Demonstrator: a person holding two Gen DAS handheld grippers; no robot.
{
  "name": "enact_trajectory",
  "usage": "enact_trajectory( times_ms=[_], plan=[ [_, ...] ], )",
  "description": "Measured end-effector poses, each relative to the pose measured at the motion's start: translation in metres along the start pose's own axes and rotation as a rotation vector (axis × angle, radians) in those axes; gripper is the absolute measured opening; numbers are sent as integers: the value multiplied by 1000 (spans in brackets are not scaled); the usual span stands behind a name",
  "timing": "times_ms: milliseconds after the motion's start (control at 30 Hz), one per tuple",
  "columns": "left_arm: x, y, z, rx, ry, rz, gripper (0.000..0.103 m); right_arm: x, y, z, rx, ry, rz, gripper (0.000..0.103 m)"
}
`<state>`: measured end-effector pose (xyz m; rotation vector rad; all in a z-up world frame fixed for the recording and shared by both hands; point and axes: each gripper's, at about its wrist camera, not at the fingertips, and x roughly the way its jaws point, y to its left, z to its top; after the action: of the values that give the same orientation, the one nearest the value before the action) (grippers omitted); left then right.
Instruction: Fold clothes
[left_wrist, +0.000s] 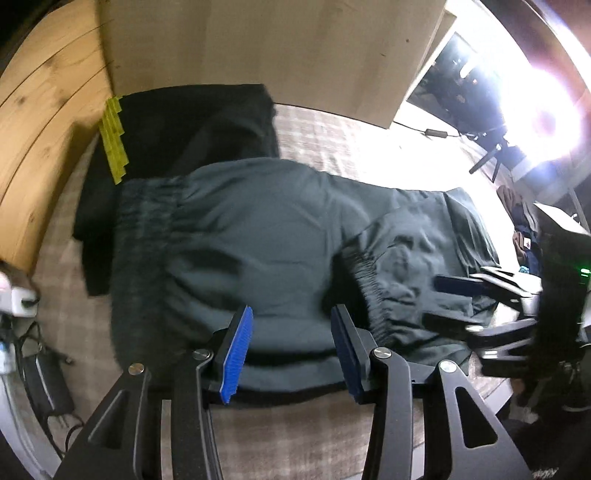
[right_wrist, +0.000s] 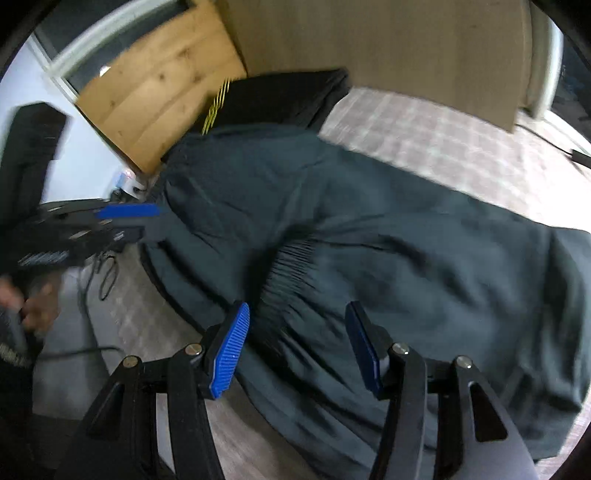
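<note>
Your left claw (left_wrist: 291, 350) hung just above the near hem of the dark teal garment (left_wrist: 236, 236), its blue pads (left_wrist: 236, 354) spread wide with nothing between them. Your right claw (right_wrist: 295, 347) was likewise wide and empty, poised over the gathered elastic band (right_wrist: 288, 273) of the same garment, which filled most of the right wrist view. Each claw showed in the other's camera: the right one came in level from the right edge of the left wrist view (left_wrist: 458, 302), and the left one reached in from the left edge of the right wrist view (right_wrist: 122, 221), with your hand (right_wrist: 37, 306) gripping its handle.

The garment lay spread and rumpled on a worktop covered with a pale checked cloth (left_wrist: 332, 136). Farther back, a black garment (left_wrist: 192, 129) lay folded, partly under the teal one, with a yellow tag (left_wrist: 112, 140) along its left edge. Behind it stood a pine board (left_wrist: 44, 122) on the left and a plain tan panel (left_wrist: 258, 48). Bright glare (left_wrist: 546, 110) washed out the far right.
</note>
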<state>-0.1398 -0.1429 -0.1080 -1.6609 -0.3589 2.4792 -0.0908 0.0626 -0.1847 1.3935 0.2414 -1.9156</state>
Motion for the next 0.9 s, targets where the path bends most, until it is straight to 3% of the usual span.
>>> enact_trajectory(
  times_ms=[200,267,333,433,667,767,900],
  plan=[
    [-9,25,-17,-27,-14,-24,42,59,18,3,-17,119,-130,55],
    [-11,27,-20,-26,-21,-28,42,55,10,2,-11,107,-101,52],
    [-13,28,-23,-25,-28,-34,42,51,2,1,-4,95,-73,27],
    [-15,26,-27,-30,-33,-34,42,40,-19,0,72,91,55,26],
    [-15,1,-34,-36,-39,-18,42,-53,-86,-2,214,-92,240,25],
    [-8,-24,-31,-33,-31,-33,42,-113,-134,-11,235,-187,208,25],
    [10,-75,-21,15,-13,-57,42,-196,-225,-46,324,-296,101,25]
  ],
)
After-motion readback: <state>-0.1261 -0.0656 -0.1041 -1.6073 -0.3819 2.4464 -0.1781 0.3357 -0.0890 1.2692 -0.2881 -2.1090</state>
